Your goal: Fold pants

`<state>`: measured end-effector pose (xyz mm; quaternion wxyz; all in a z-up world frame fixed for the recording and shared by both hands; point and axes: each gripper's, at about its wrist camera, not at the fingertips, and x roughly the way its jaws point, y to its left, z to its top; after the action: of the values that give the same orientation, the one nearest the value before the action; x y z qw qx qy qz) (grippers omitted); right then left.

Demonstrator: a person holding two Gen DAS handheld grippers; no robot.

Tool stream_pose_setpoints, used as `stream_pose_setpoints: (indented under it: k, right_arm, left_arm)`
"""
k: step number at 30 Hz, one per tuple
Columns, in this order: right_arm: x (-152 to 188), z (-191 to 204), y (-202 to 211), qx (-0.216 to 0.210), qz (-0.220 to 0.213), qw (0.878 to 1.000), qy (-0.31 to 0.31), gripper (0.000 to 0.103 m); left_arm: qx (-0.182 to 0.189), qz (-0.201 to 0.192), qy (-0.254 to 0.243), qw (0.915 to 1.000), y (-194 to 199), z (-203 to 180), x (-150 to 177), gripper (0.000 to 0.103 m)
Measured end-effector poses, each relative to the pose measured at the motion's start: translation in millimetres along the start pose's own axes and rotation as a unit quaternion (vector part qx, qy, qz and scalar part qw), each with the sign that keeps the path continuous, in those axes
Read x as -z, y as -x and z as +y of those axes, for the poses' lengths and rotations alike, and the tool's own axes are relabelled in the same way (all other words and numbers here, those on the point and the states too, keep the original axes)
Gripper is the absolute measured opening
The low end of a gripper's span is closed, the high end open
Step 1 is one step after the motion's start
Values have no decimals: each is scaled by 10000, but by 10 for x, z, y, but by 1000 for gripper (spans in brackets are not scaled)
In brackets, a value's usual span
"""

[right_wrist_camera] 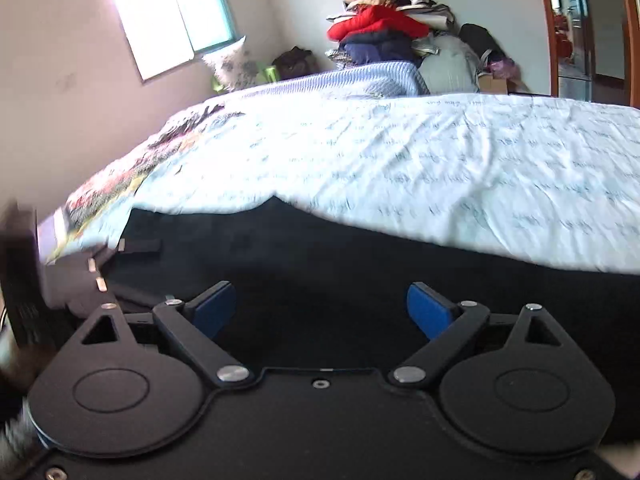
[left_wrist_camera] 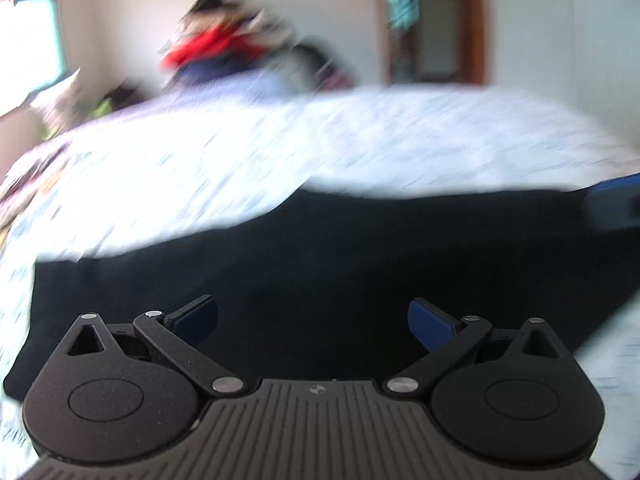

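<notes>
The black pants [right_wrist_camera: 320, 264] are laid near the bed [right_wrist_camera: 440, 160] edge, both grippers [left_wrist_camera: 313, 322] [right_wrist_camera: 321, 312] are spread, so an edge must be pinched next.

open bedsheet [right_wrist_camera: 440, 160] beyond pants [right_wrist_camera: 320, 264], clothes pile [right_wrist_camera: 380, 28] far back

Black pants [right_wrist_camera: 320, 264] lie ahead of the blue-padded black fingers [right_wrist_camera: 214, 314]. Beyond them the bed [right_wrist_camera: 440, 152] wears a pale blue-white sheet with small dark marks; farther off, a red jacket [right_wrist_camera: 376, 22] tops the pile.
</notes>
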<state>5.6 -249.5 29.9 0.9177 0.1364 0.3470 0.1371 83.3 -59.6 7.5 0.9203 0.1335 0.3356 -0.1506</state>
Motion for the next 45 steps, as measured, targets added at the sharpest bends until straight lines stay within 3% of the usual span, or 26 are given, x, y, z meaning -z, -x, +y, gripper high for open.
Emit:
stream_pose_setpoints:
  k: [1,2,5,7,9,11,13,14,16,17,18,20,21,23,25,27,28,29,31,34,37,38,39,41,43,45]
  right_arm:
    - [12,-27,-210,-203,566,9981,-162,95]
    - [60,-71,-416,-400,1154,9919,-355,95]
    - [-8,-33,-364,-490,827,9954,-44,96]
    - [-270,-79,-356,-981,460,9923,-599,96]
    - [-543,-89,-517,-1754,99,9769,-1217,97]
    - [-805,-70,-939,-2372,185,9538,-1836,98]
    - [-957,-7,-1407,-2576,466,9390,-2231,98]
    - [-1012,40,-1644,-2560,636,9376,-2265,98]
    - [-1050,49,-2045,-2152,913,9486,-2132,97]
    - [-1047,-11,-2174,-1833,995,9545,-2131,95]
    - [-1053,-76,-2209,-1822,917,9546,-2169,83]
    - [-1124,-121,-2055,-1607,595,9572,-2332,83]
    - [-1164,-89,-1947,-1583,415,9590,-2313,88]
    - [-1149,93,-1745,-2095,273,9526,-2188,93]
    - [-1082,241,-1863,-2526,583,9420,-2133,94]
    - [-994,304,-2199,-2211,1031,9498,-1960,94]
    - [-943,266,-2320,-2140,1067,9527,-1877,92]
    - [-966,253,-2290,-2093,820,9566,-1856,86]
    - [-1036,234,-2125,-1853,866,9565,-2081,86]
    - [-919,313,-1712,-2369,581,9480,-2045,95]
    - [-549,351,-1684,-2592,939,9352,-2222,96]
    - [-424,332,-1702,-2487,976,9392,-2157,96]
    - [-354,319,-1715,-2435,846,9453,-2001,86]
    - [-344,304,-1554,-2180,821,9504,-2062,77]
    - [-360,280,-1190,-2195,580,9505,-2120,85]
    - [-304,242,-819,-2101,223,9594,-1866,92]
  left_arm:
    - [25,370,131,9992,-148,102,78,102]
    - [249,183,394,9987,-108,228,158,103]
    - [185,77,253,9995,99,347,207,103]
    - [111,-294,339,9989,251,473,190,103]
    - [118,-413,444,9981,232,616,99,103]
    - [-222,-423,426,9979,85,728,-22,103]
    - [-507,-222,468,9974,-111,840,-95,103]
    - [-617,-45,511,9968,-224,872,-110,103]
    - [-738,231,660,9948,-377,1003,28,103]
    - [-597,-12,784,9951,-308,1093,128,103]
    - [-530,-88,766,9956,-259,1130,161,103]
    - [-624,-99,702,9955,-105,1200,180,103]
    - [-736,-196,788,9940,-31,1234,162,102]
    - [-650,-436,986,9920,115,1365,147,103]
    - [-538,-355,1066,9922,53,1440,73,103]
    - [-699,93,1020,9923,-236,1499,103,103]
    - [-787,5,975,9921,-287,1507,185,103]
    - [-822,-107,977,9918,-251,1518,217,103]
    - [-866,-45,984,9914,-141,1516,157,101]
    - [-742,-439,1228,9887,152,1488,134,103]
    - [-426,-325,1143,9920,112,1375,150,103]
    - [-528,-117,1036,9931,-2,1337,189,103]
    - [-637,74,914,9937,-145,1303,258,102]
    - [-729,-95,926,9930,-92,1267,274,103]
    - [-760,-79,974,9923,66,1208,181,102]
    - [-503,-409,1100,9918,279,1123,141,102]
